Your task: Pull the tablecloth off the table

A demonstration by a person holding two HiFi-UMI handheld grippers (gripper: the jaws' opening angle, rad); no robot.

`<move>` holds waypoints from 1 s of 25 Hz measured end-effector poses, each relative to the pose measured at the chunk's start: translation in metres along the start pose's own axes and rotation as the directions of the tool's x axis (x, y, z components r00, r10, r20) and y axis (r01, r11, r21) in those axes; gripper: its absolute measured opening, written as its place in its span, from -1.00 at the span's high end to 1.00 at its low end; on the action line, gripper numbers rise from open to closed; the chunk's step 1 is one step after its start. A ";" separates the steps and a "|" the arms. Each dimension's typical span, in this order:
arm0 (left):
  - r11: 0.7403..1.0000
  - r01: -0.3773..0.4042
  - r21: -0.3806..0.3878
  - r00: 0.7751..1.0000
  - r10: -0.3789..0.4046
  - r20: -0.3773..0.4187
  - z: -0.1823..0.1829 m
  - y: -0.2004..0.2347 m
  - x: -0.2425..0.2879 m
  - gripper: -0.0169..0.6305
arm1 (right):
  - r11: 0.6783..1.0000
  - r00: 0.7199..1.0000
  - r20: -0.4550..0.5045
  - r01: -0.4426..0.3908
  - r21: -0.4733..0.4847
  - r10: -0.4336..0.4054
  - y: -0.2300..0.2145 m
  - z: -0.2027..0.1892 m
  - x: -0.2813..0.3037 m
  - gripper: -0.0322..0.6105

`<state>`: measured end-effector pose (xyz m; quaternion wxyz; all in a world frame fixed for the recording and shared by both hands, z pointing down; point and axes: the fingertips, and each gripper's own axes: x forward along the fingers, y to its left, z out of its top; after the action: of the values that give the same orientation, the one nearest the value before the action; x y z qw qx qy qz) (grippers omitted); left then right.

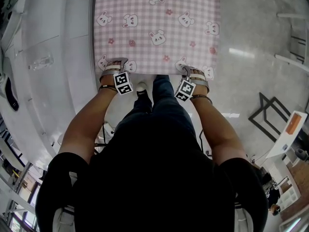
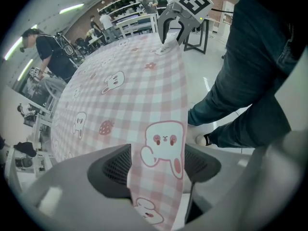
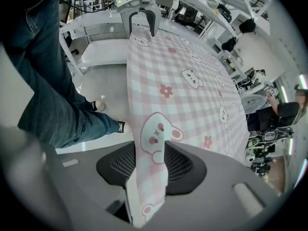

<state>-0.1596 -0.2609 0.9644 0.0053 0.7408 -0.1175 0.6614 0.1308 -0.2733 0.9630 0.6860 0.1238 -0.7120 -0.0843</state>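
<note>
A pink checked tablecloth (image 1: 157, 28) with white bunnies and strawberries is stretched out flat ahead of me. My left gripper (image 1: 114, 67) is shut on its near left corner, and my right gripper (image 1: 191, 73) is shut on its near right corner. In the left gripper view the cloth (image 2: 125, 95) runs down between the dark pads (image 2: 115, 170), with the right gripper (image 2: 171, 30) seen at the far corner. The right gripper view shows the cloth (image 3: 178, 85) pinched between its pads (image 3: 180, 165), and the left gripper (image 3: 142, 20) holds the far corner.
A white table (image 1: 53, 66) lies at my left, beside the cloth. The person's legs in jeans and a black shoe (image 1: 141, 93) stand between the grippers. A black frame (image 1: 270, 115) stands on the grey floor at right. People and shelves (image 2: 53, 52) fill the background.
</note>
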 end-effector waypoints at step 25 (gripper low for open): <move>1.000 0.015 -0.015 0.998 -0.014 0.053 0.003 0.024 -0.051 0.94 | 0.996 0.999 -0.031 0.047 0.080 -0.044 -0.045 0.014 -0.041 0.81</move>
<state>-0.1662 -0.2767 0.9106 0.0126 0.7588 -0.1171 0.6406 0.1211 -0.3050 0.9100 0.6888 0.1687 -0.7017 -0.0692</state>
